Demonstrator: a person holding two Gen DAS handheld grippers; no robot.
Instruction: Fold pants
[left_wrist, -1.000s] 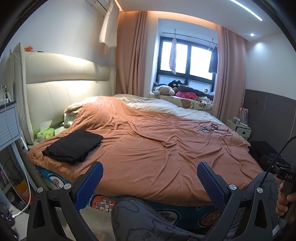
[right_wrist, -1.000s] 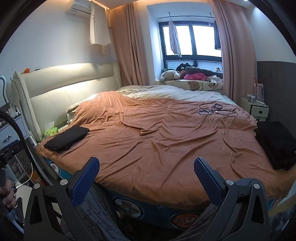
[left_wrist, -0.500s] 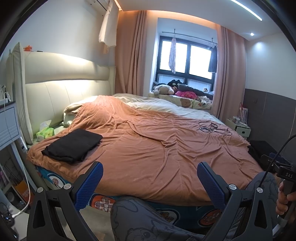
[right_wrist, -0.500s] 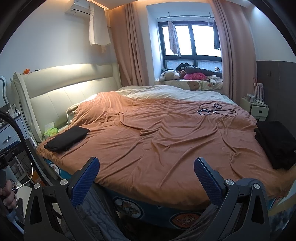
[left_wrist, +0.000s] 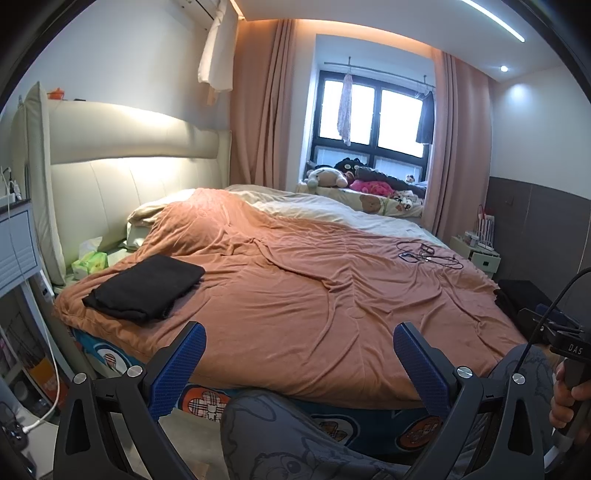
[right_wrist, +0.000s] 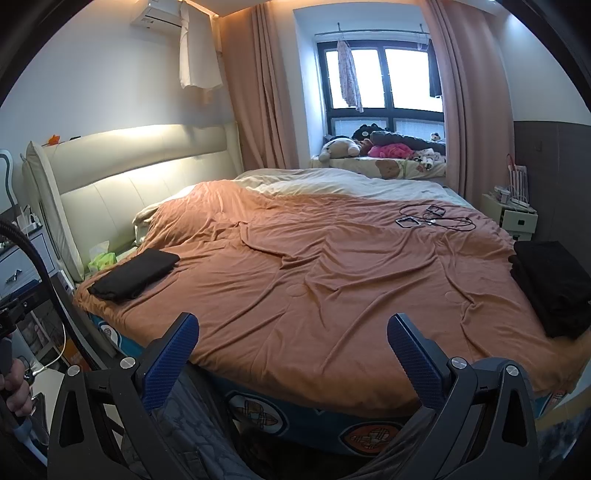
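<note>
A folded black pair of pants (left_wrist: 146, 286) lies on the left near corner of the bed's orange cover (left_wrist: 314, 295); it also shows in the right wrist view (right_wrist: 136, 273). A stack of black garments (right_wrist: 550, 284) lies at the bed's right edge, partly seen in the left wrist view (left_wrist: 517, 299). My left gripper (left_wrist: 299, 354) is open and empty, held in front of the bed's near edge. My right gripper (right_wrist: 293, 347) is open and empty, also short of the near edge.
Black cables and small devices (right_wrist: 432, 218) lie on the cover at the far right. A tissue pack (left_wrist: 90, 262) sits by the cream headboard (left_wrist: 122, 177). A nightstand (right_wrist: 515, 218) stands right of the bed. My patterned trouser legs (left_wrist: 295, 439) are below the grippers.
</note>
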